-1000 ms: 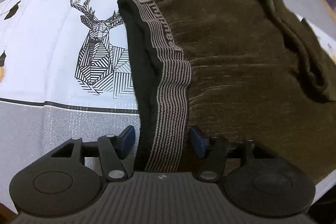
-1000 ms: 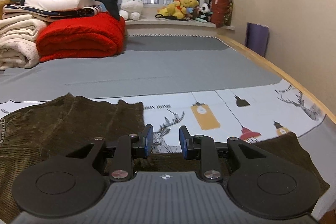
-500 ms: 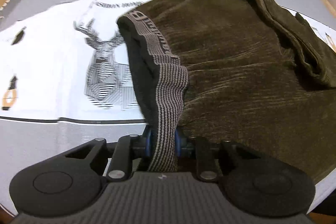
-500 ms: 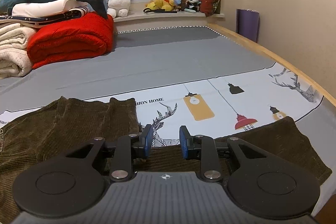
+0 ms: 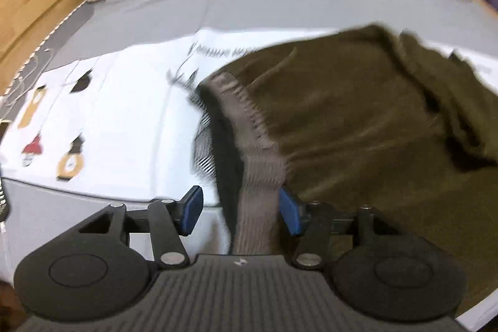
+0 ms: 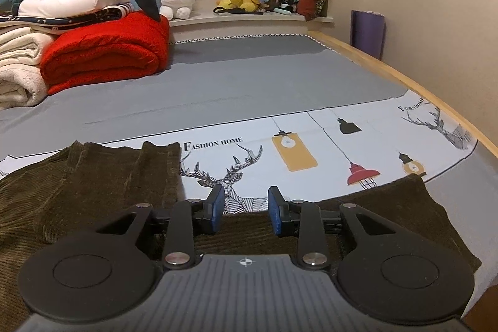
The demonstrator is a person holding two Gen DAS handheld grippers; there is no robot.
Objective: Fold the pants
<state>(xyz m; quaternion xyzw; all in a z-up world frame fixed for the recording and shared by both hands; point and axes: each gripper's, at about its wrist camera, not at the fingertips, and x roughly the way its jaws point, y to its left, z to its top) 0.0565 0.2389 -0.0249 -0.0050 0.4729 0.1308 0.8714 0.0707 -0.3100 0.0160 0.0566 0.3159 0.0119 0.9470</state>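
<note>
One pants [image 5: 358, 120] – two grippers [image 5: 239, 212] [image 6: 244, 212]

Both grippers angled downward, jaws parted.

The left gripper [image 5: 239, 212] is pitched steeply down, and its jaws are opening. A gap is seen between the left blue pad [image 5: 191, 209] and the waistband [image 5: 258, 207] that passes between the jaws; the right pad lies against or just beside the band's edge, and contact cannot be confirmed because of blur. The right gripper [image 6: 244, 209] is held at a shallower downward pitch. Its jaws are opening slightly and are set moderately apart, with nothing clamped between the blue pads [image 6: 216, 207]. The pants [image 6: 77, 192] lie below and behind the fingertips. No hand or sleeve is shown in either view.
</note>
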